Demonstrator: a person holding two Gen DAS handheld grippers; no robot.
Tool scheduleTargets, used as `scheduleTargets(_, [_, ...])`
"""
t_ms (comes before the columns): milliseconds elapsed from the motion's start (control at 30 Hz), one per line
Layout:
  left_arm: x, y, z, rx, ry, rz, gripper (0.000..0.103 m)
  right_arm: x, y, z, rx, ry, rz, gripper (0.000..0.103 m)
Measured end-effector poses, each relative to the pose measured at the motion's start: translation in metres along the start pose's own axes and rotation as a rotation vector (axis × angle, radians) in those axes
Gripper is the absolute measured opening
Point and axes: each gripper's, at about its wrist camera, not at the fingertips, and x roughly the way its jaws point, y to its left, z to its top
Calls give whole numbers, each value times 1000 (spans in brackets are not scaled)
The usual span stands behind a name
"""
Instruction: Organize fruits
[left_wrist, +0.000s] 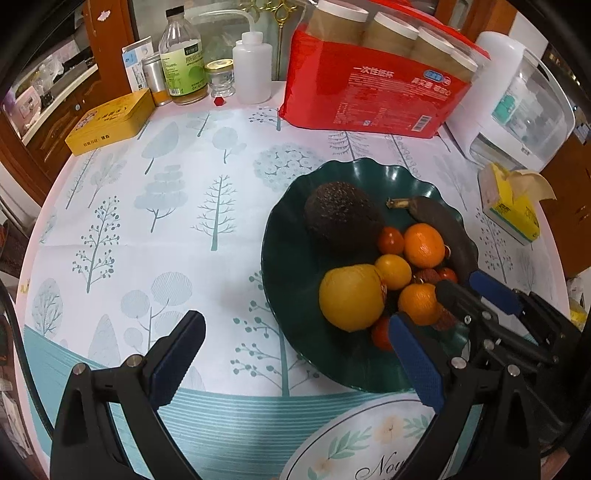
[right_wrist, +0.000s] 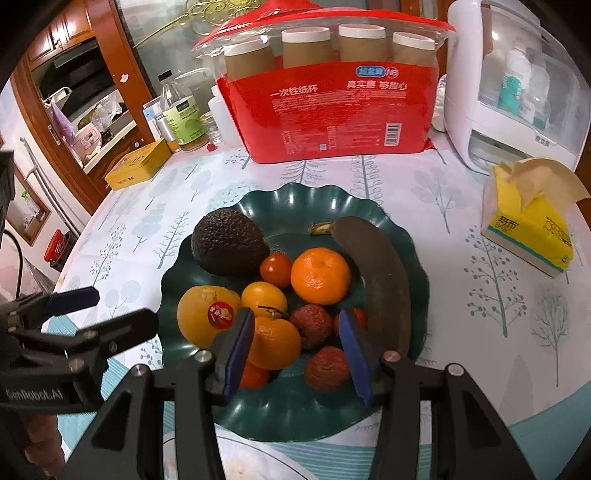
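A dark green scalloped plate holds an avocado, a blackened banana, two mandarins, a cherry tomato, a large yellow fruit with a red sticker and lychees. My right gripper hovers over the near side of the pile, open. A mandarin and a lychee lie between its blue pads, which press on nothing. My left gripper is wide open and empty, over the tablecloth at the plate's left edge. The left wrist view shows the right gripper over the fruit.
A red pack of paper cups stands behind the plate. A yellow tissue box and a white appliance are on the right. At the back left are a yellow tin and several bottles. The round table's edge curves away on the left.
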Motion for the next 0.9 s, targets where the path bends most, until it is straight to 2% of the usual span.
scheduleTargets(233, [-20,-10,-20,36,-7,4,99,-16,1,-6,17,-4,4,48])
scheduleTargets(367, [-40,-13,-44,59,-13,2,99,-35,6,-19,34,-8,12,48])
scheduleTargets(633, [-94,-10,-104,57,-39,-6,99,-94,20,-66,57,1,5,48])
scheduleTargets(900, [-152,-8,-164,72,-68,-41,99,-171,41,-121,80,-13,-30,48])
